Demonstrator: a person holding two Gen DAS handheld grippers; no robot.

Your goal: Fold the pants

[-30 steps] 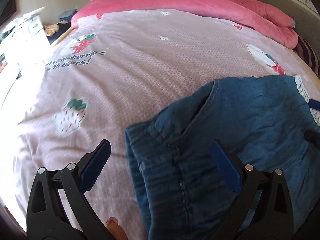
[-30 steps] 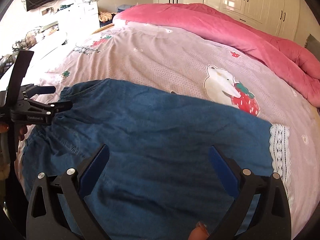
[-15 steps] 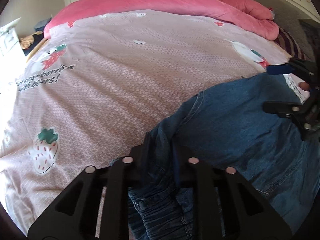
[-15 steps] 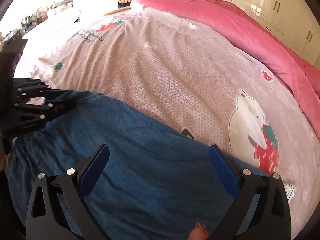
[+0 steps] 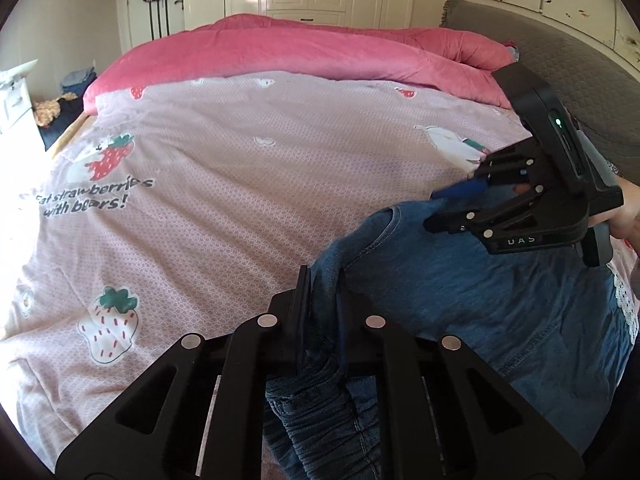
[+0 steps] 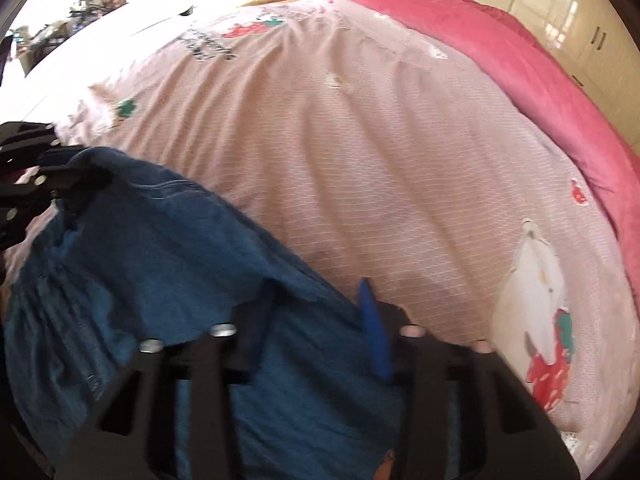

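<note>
The denim pants [image 5: 460, 312] lie on the pink strawberry-print bedspread [image 5: 224, 200], on the near side of the bed from the rolled pink duvet [image 5: 304, 52]. The step in hand is taking hold of both ends for the first fold. The left gripper [image 5: 322, 312] has its jaws clenched on the gathered waistband. The right gripper [image 6: 316, 320] is closing its jaws with a ridge of denim between them, near the lace hem [image 5: 626, 304]. Next, both ends probably need lifting together and carrying over evenly, keeping the cloth taut so no layer slips free.
</note>
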